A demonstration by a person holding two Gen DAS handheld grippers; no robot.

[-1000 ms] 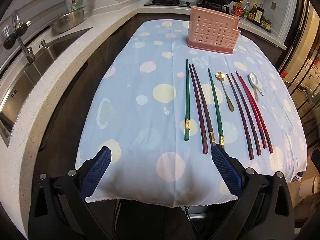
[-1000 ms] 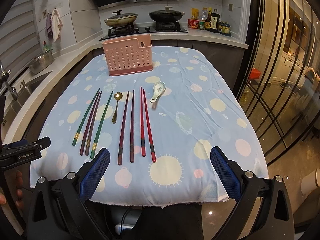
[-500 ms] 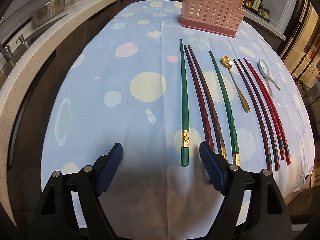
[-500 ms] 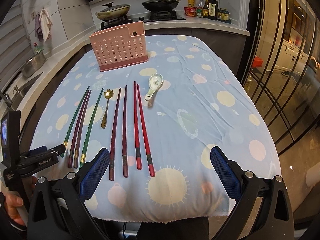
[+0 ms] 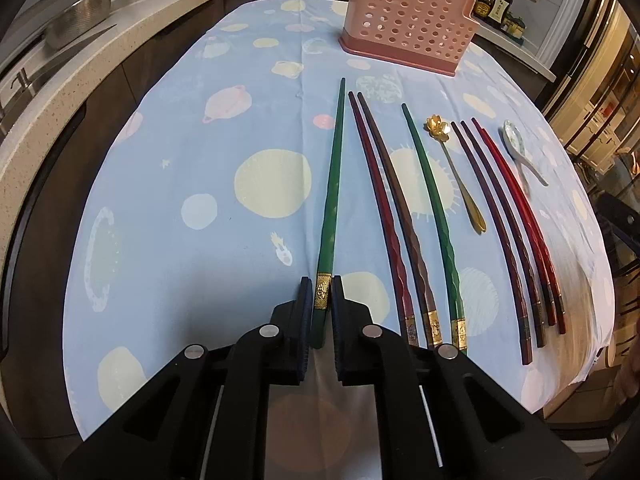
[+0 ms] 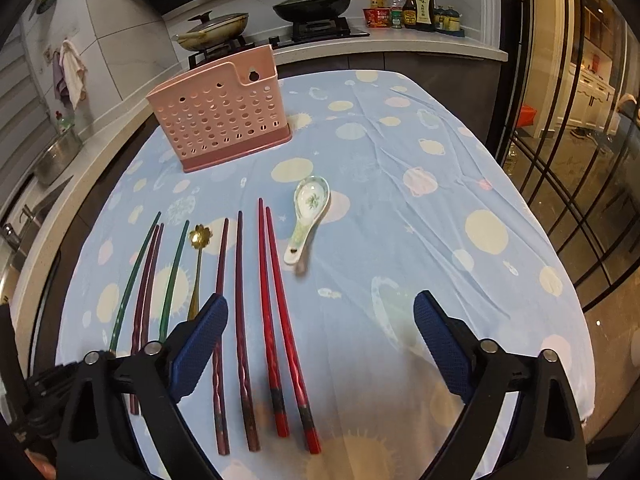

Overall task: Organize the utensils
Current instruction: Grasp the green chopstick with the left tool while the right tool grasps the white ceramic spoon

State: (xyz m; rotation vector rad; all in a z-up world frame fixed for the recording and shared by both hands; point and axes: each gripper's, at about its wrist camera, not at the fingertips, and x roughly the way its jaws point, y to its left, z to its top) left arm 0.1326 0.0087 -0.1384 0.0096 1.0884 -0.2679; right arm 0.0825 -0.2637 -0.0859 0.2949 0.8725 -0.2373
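Note:
My left gripper (image 5: 321,294) is shut on the near end of the leftmost green chopstick (image 5: 331,196), which still lies on the blue cloth. Beside it lie two dark red chopsticks (image 5: 384,208), a second green chopstick (image 5: 434,208), a gold flower spoon (image 5: 460,176), two maroon chopsticks (image 5: 500,220), two red chopsticks (image 5: 524,216) and a white ceramic spoon (image 5: 520,148). The pink perforated holder (image 5: 404,32) stands at the far end. My right gripper (image 6: 320,336) is open and empty above the red chopsticks (image 6: 280,320), with the ceramic spoon (image 6: 310,212) and holder (image 6: 220,120) ahead.
The table (image 6: 440,184) has a blue planet-print cloth. A counter with a sink and metal bowl (image 5: 80,12) runs along the left. A stove with pans (image 6: 308,8) and sauce bottles (image 6: 416,8) is behind. Glass doors (image 6: 580,160) are on the right.
My left gripper moved forward and down and closed on the near end of the leftmost green chopstick. My right gripper moved forward over the table and stayed open.

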